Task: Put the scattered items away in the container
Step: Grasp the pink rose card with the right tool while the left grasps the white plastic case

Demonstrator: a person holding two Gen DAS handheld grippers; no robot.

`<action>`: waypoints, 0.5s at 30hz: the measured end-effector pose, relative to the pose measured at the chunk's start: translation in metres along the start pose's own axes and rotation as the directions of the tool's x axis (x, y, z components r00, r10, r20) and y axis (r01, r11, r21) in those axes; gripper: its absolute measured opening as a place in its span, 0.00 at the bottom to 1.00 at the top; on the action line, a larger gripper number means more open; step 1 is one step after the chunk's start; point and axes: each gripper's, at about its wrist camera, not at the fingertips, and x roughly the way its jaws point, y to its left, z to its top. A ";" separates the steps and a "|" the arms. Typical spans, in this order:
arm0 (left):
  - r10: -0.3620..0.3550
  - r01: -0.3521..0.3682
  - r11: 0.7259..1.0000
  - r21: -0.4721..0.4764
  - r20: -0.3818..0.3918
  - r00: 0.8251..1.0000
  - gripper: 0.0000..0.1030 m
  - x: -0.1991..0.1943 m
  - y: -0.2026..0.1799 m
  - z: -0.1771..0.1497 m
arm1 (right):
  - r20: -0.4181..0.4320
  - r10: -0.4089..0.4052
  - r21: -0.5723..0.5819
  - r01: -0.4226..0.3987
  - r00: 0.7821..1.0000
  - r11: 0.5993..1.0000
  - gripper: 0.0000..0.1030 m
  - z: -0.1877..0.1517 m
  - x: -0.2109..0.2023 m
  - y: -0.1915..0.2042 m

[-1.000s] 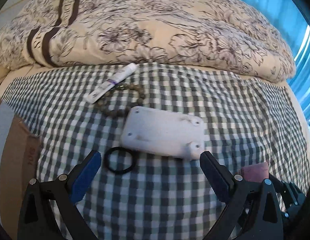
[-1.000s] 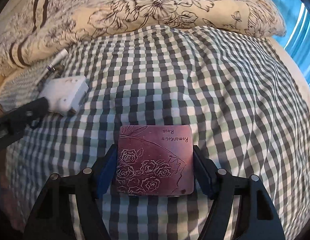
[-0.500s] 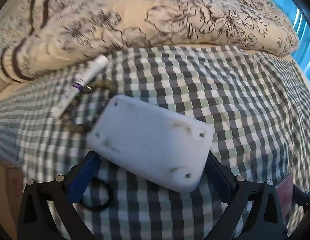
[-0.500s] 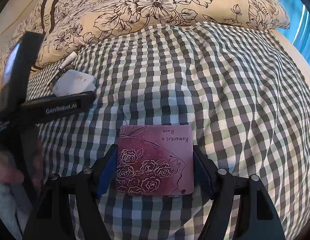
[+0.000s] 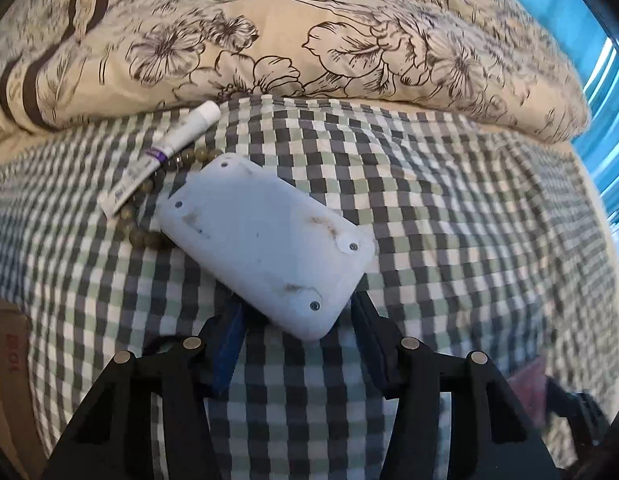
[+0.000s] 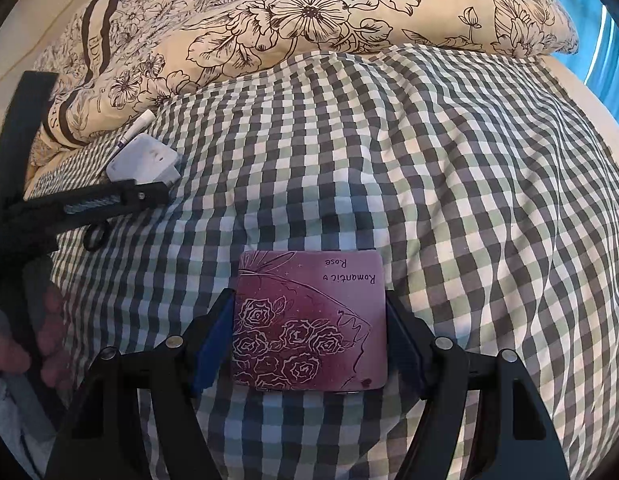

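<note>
Left gripper (image 5: 295,312): closed on near end of white plastic case (image 5: 265,242), blue pads pressing both sides; case lying flat on checked bedcover (image 5: 449,220), reaching forward and to left. Just beyond far end of case, string of olive beads (image 5: 143,236), partly hidden under case. Across beads, white tube (image 5: 165,156) with purple band, cap pointing away toward floral quilt (image 5: 309,40). Near left finger, only small part of black ring (image 5: 157,344) visible. Far left, below edge of bed, brown cardboard box (image 5: 9,356).

Right gripper (image 6: 309,340): closed on pink tin (image 6: 311,320) with rose drawing and words "Romantic Rose", held between both pads above same bedcover. Far left of it, left gripper with white case, seen from side, and a hand (image 6: 33,344) on its handle.
</note>
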 end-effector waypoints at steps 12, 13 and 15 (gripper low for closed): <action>-0.138 0.134 0.951 -0.279 0.004 0.990 0.47 0.012 0.019 0.023 | 0.022 -0.020 -0.020 0.020 1.000 1.000 0.69 -0.002 0.001 0.002; -0.132 0.133 0.950 -0.281 0.020 0.991 0.45 0.009 0.017 0.023 | 0.025 -0.028 -0.029 0.029 0.999 0.999 0.69 -0.002 0.002 0.003; -0.106 0.111 0.961 -0.254 0.034 0.994 0.38 0.005 0.012 0.024 | 0.029 -0.037 -0.039 0.038 0.999 0.998 0.69 -0.003 0.002 0.004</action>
